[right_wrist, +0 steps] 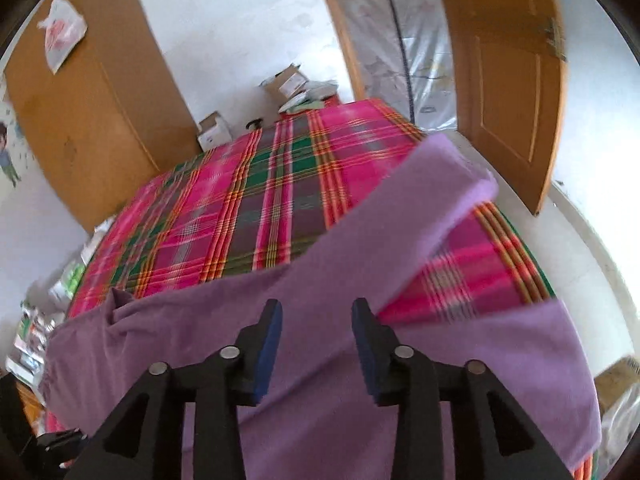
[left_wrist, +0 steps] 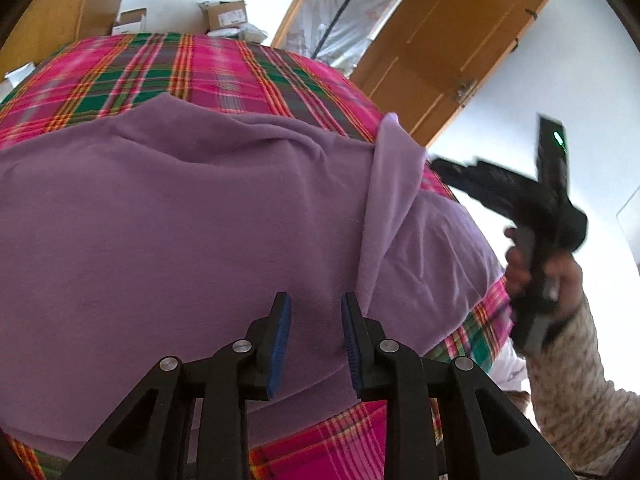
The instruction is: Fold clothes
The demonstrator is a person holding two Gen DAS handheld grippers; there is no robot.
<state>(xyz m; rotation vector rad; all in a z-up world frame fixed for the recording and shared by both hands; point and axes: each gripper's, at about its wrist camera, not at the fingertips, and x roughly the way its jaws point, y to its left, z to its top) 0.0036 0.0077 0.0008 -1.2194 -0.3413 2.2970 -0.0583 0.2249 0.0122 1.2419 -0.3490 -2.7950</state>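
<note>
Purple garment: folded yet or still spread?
Mostly spread: purple garment lies across the plaid bedcover, with one sleeve flipped over its body.

The purple garment hides much of the plaid bed and runs past the picture's edges. The right claw is motion-blurred, its opening unreadable there.

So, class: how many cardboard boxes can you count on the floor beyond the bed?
2: a small box near the wardrobe, and an open box closer to the doorway. More may be hidden behind the bed.
</note>
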